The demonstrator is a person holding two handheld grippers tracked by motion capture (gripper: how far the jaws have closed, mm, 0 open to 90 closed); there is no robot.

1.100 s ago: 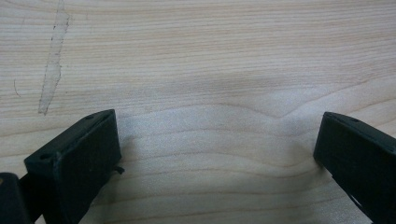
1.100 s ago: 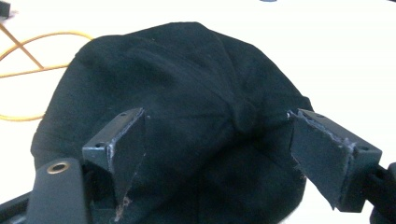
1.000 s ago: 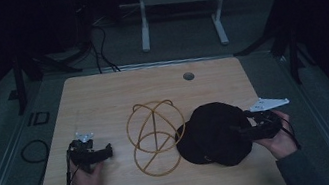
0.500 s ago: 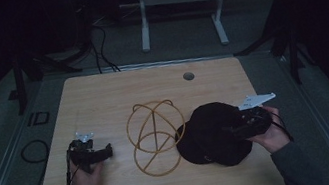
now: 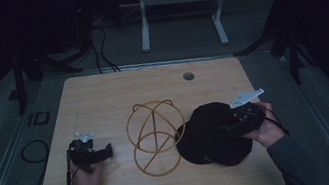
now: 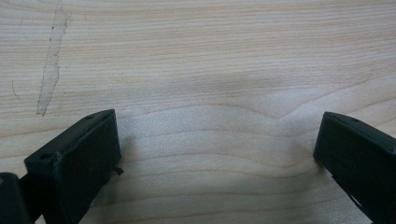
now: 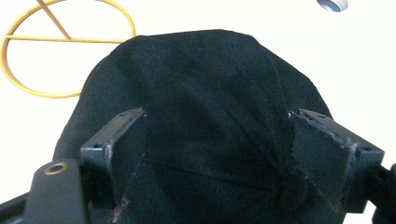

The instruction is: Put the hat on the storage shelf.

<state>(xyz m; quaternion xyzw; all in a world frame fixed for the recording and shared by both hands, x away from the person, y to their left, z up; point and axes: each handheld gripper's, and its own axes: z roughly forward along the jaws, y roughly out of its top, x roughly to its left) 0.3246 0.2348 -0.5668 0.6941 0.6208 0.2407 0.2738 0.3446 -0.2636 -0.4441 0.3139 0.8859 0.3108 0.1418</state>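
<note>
Cap: black fabric cap (image 5: 212, 132) lower right of centre, brim (image 5: 189, 144) pointing lower left | right gripper (image 5: 231, 126) jaws spread, straddling crown | left gripper (image 5: 103, 152) jaws apart over bare wooden table (image 5: 103, 102)

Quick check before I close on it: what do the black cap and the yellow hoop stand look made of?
Cap: soft woven cloth, matte black, with stitched panel seams; probably cotton or felt-like fabric. Stand: thin rigid rods bent into rings, glossy yellow-gold; looks like metal wire, though coated plastic is possible. The right hand-held gripper straddles the cap, jaws apart.
</note>
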